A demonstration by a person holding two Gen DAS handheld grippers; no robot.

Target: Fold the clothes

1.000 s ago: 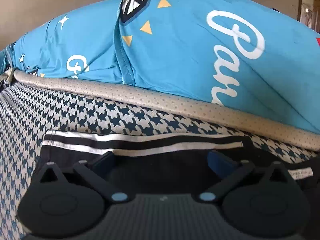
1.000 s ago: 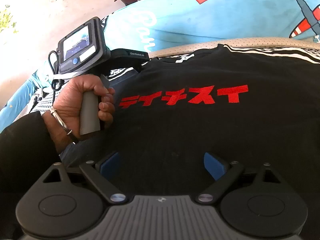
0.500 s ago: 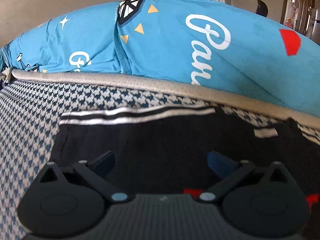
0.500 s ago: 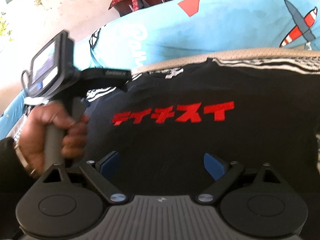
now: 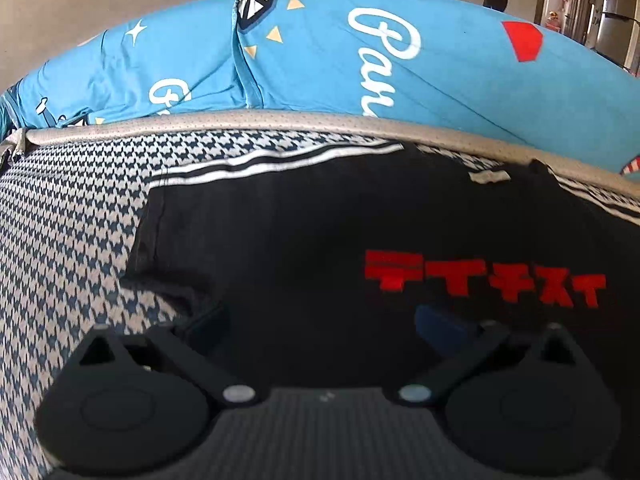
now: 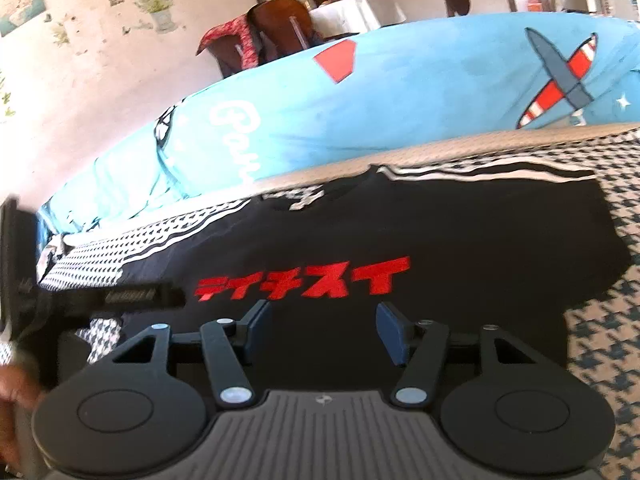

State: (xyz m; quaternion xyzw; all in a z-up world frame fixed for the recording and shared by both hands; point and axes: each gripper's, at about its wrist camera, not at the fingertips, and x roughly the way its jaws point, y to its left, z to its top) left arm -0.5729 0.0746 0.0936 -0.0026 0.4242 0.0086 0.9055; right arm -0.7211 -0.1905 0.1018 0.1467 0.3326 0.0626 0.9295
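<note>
A black T-shirt (image 5: 304, 240) with red lettering (image 5: 480, 280) and white-striped sleeve hems lies spread flat on a houndstooth surface (image 5: 60, 240). My left gripper (image 5: 320, 320) hovers open over the shirt's left side, near the sleeve edge, with nothing between its fingers. In the right wrist view, the same shirt (image 6: 460, 240) shows its red lettering (image 6: 304, 280) just ahead of my right gripper (image 6: 324, 328). That gripper's jaws are closing, still apart, and no cloth is pinched between the pads. The left gripper's body (image 6: 16, 272) and a hand (image 6: 12, 384) show at the left edge.
A blue bedcover (image 5: 400, 60) with white script and a plane print (image 6: 560, 80) rises behind a beige piped edge (image 5: 280, 120). Houndstooth fabric (image 6: 600, 340) surrounds the shirt. Beyond the bed stand a chair draped in red cloth (image 6: 272, 28) and a decorated wall.
The left gripper drew back from the striped sleeve, bringing the red lettering into its view, and slid to the right view's left edge. The right gripper's jaws narrowed and it pulled back slightly.
</note>
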